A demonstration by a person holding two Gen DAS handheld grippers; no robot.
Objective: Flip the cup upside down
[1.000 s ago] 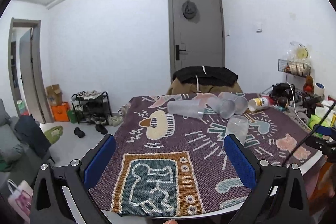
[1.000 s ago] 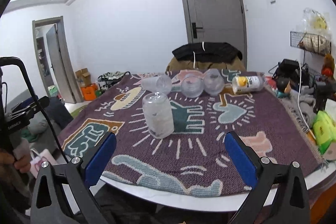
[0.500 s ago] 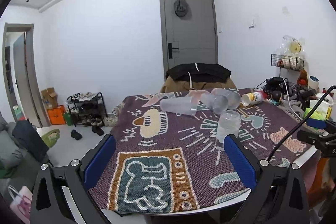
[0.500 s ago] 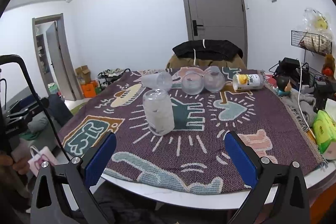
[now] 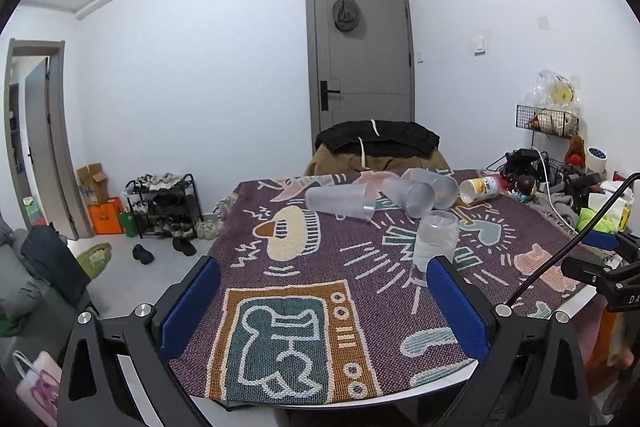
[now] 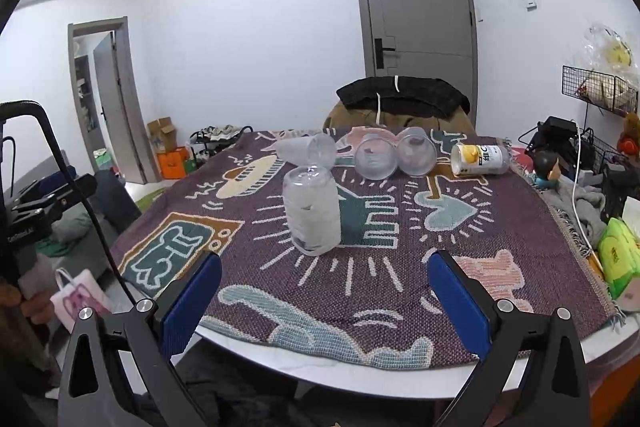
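Observation:
A clear plastic cup (image 6: 312, 211) stands upside down on the patterned cloth, mid-table; it also shows in the left wrist view (image 5: 435, 245), just past the right finger. Three more clear cups (image 6: 375, 158) lie on their sides in a row behind it, and show in the left wrist view too (image 5: 408, 195). My right gripper (image 6: 324, 303) is open and empty, near the table's front edge, short of the upturned cup. My left gripper (image 5: 323, 307) is open and empty over the table's left corner.
A yellow-and-white bottle (image 6: 480, 158) lies on its side at the back right. Cables, a green packet (image 6: 618, 255) and clutter crowd the table's right edge. A chair with dark clothes (image 6: 402, 98) stands behind the table. The table edge (image 6: 360, 371) is just ahead of my right fingers.
Both grippers have drawn back a little from the cups and stayed open. The upside-down cup has not moved.

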